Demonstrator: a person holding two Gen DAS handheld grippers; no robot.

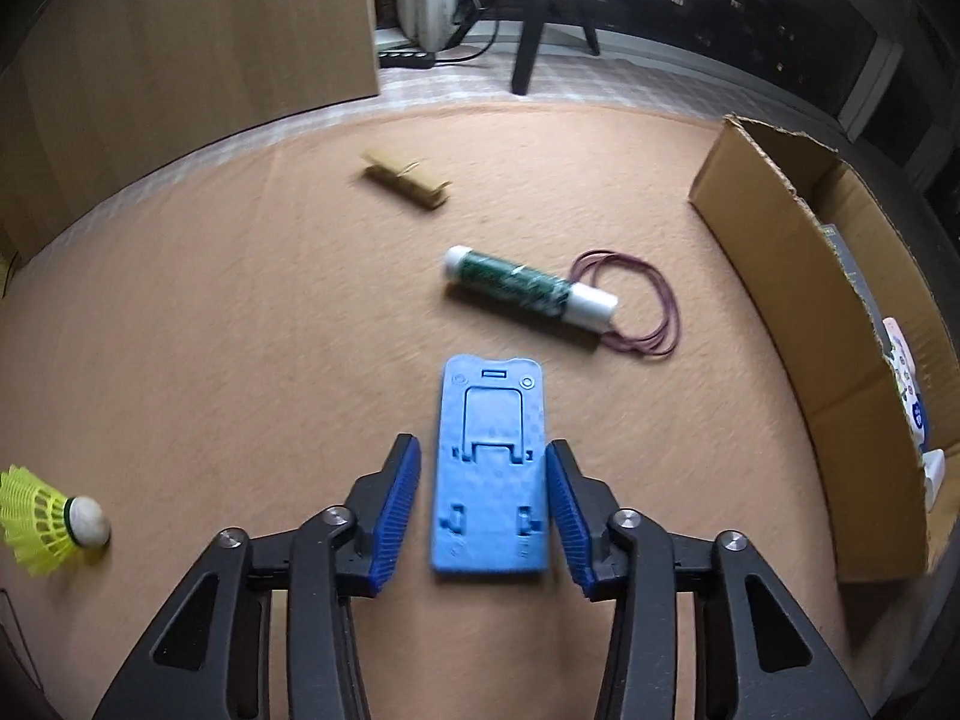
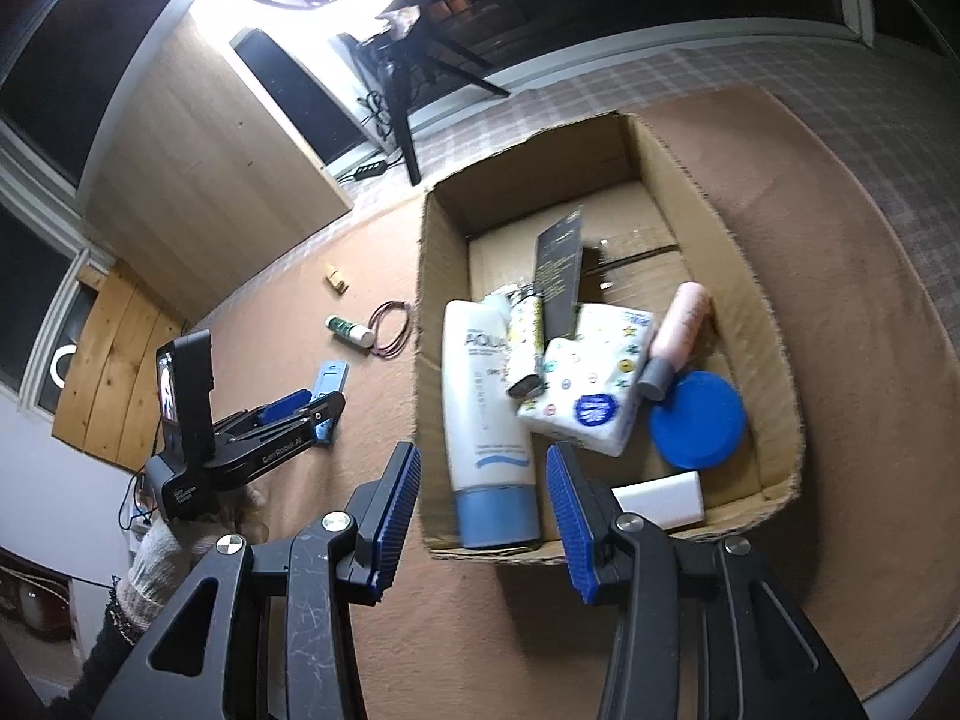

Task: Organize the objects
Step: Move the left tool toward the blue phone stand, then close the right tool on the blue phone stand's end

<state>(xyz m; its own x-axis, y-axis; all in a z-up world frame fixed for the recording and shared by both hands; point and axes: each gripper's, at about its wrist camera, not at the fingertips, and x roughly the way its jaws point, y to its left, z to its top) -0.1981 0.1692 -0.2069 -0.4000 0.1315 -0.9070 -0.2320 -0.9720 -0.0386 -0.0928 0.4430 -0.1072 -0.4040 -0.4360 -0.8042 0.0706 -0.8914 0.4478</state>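
Observation:
A flat blue plastic phone stand lies on the tan carpet. My left gripper is open, its blue pads on either side of the stand, not touching it. It also shows in the right wrist view, low over the stand. My right gripper is open and empty, held above the near wall of the cardboard box. The box holds a white tube, a pink bottle, a blue lid, a patterned pack and other items.
On the carpet lie a green and white tube, a loop of maroon rubber bands, a wooden clothespin and a yellow shuttlecock. The cardboard box stands to the right. A tripod and a board stand at the back.

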